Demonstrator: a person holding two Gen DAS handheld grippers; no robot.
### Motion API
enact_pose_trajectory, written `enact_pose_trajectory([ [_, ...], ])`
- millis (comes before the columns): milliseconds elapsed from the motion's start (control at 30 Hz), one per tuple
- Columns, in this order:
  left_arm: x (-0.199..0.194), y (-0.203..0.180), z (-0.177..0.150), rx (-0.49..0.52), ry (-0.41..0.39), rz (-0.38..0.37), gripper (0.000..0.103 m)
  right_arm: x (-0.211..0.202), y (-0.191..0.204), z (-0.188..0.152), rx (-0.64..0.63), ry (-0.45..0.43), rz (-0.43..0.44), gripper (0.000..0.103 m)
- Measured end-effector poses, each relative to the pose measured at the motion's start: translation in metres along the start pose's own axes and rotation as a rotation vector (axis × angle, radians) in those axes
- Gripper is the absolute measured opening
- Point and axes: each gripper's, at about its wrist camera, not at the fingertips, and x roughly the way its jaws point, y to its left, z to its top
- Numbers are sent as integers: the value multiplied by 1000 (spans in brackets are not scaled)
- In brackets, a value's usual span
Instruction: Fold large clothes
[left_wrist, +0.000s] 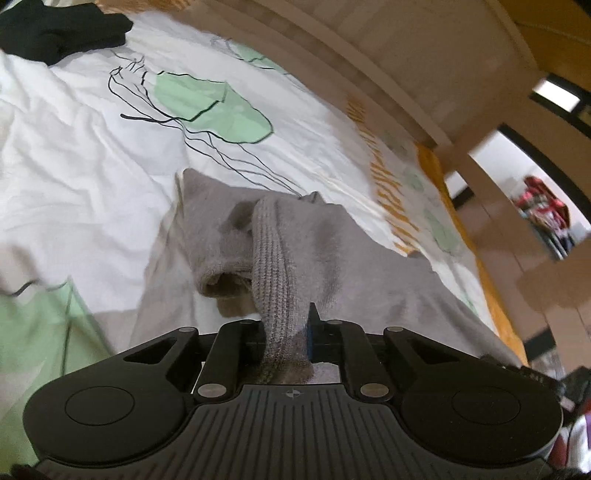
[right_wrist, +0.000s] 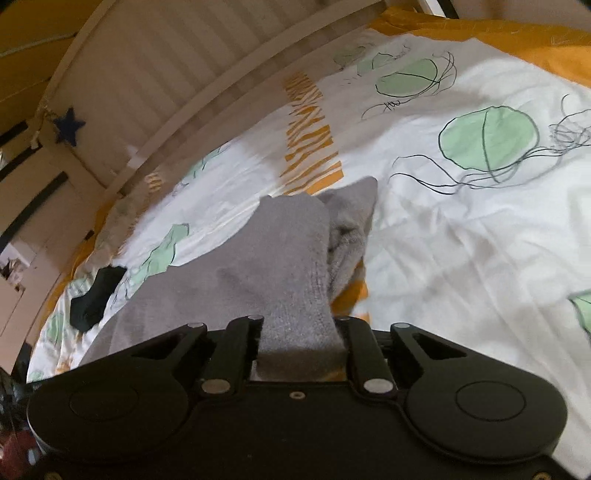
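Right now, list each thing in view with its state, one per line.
Left gripper: shut on the grey sweater.
Right gripper: shut on the grey sweater.
Grey sweater: bunched, partly lifted off the duvet.
Duvet: spread, wrinkled.
Black garment: crumpled on the duvet.

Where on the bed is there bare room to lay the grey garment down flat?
Bare white printed duvet lies right of the grey knit sweater, up to the orange edge. Another patch lies between the sweater and the black garment. Around the left gripper and right gripper, sweater crowds it.
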Motion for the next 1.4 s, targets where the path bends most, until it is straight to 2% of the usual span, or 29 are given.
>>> enact_pose_trajectory([
  [100, -17, 4, -12, -18, 39, -21, 13, -22, -3, -13, 15, 40, 17, 21],
  [233, -33, 12, -32, 22, 123, 12, 14, -49, -7, -33, 50, 153, 30, 21],
  [300, -34, 16, -41, 56, 156, 69, 14, -57, -8, -46, 46, 226, 15, 22],
  [333, -33, 19, -43, 61, 158, 118, 21, -56, -12, -52, 55, 275, 6, 23],
  [400, -34, 20, -41, 56, 131, 169, 28, -54, -21, -62, 79, 325, -27, 30],
  [433, -37, 16, -41, 70, 99, 196, 27, -51, -23, -64, 72, 331, -46, 31],
  [500, -49, 1, -41, 141, 0, 252, 28, -53, -21, -62, 64, 313, -59, 39],
  [567, -64, -14, -44, 198, -80, 292, 29, -61, -12, -58, 26, 287, -89, 57],
  [600, -70, -20, -44, 213, -109, 294, 35, -65, -8, -56, -2, 275, -101, 61],
  [633, -76, -24, -43, 224, -129, 288, 47, -70, -4, -54, -35, 259, -117, 67],
  [667, -79, -29, -43, 238, -145, 282, 53, -75, -1, -52, -63, 240, -134, 73],
  [700, -81, -35, -43, 249, -156, 276, 62, -80, 1, -50, -84, 218, -143, 76],
  [733, -81, -42, -43, 265, -163, 267, 67, -85, 4, -48, -102, 193, -145, 77],
  [800, -78, -56, -46, 292, -171, 246, 70, -91, 7, -43, -132, 137, -142, 83],
  [833, -72, -63, -45, 302, -170, 228, 71, -90, 8, -40, -145, 116, -141, 91],
  [867, -64, -71, -43, 306, -166, 211, 72, -88, 10, -37, -158, 96, -139, 95],
  [1033, -25, -104, -42, 305, -143, 164, 76, -64, 17, -30, -192, 52, -112, 97],
  [1133, -1, -123, -45, 346, -133, 158, 78, -43, 22, -27, -266, 35, -152, 97],
  [1233, 21, -140, -50, 374, -121, 139, 79, -24, 20, -23, -303, 44, -186, 97],
  [1400, 49, -156, -63, 397, -98, 84, 80, -6, 5, -19, -274, 77, -200, 97],
])
